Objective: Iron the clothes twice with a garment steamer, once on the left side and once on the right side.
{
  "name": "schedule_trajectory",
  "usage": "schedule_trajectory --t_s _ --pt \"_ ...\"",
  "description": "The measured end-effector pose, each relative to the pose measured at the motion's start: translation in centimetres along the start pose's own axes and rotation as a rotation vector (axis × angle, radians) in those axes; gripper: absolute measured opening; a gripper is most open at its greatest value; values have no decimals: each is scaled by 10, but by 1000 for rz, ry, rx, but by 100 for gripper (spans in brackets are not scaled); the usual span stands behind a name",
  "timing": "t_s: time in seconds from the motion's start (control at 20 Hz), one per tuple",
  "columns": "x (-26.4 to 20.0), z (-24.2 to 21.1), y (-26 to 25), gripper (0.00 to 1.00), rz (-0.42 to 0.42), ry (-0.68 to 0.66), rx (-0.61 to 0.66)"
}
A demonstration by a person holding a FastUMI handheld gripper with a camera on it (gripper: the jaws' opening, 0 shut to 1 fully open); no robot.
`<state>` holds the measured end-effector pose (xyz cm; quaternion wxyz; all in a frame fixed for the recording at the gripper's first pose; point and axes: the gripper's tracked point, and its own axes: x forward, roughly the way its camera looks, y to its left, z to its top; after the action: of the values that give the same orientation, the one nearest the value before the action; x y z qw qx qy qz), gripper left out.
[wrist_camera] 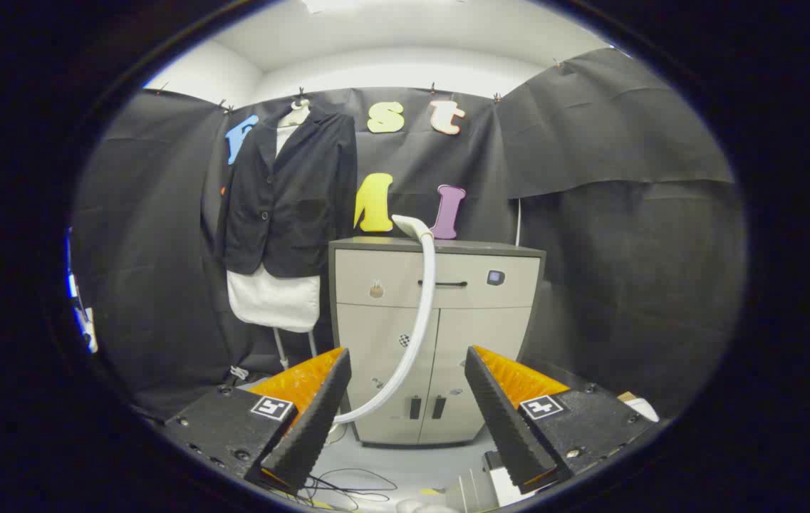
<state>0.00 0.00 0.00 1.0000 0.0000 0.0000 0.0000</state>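
A dark jacket [289, 196] hangs on a white mannequin [273, 299] against the back cloth, beyond my left finger. The steamer head [412, 226] rests on top of a beige cabinet [476, 313], and its white hose [415, 328] drops down the cabinet front to the floor between my fingers. My gripper [408, 388] is open and holds nothing; its fingers stand wide apart, well short of the cabinet.
The cabinet stands to the right of the mannequin, with a drawer above two doors. Thin cables [348, 484] lie on the pale floor just ahead of my fingers. A white appliance body [479, 488] sits low by my right finger.
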Motion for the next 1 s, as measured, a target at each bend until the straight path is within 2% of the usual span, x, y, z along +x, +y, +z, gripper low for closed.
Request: schedule_trajectory --t_s 1.0 --pt "5 4 0 100 -15 0 14"
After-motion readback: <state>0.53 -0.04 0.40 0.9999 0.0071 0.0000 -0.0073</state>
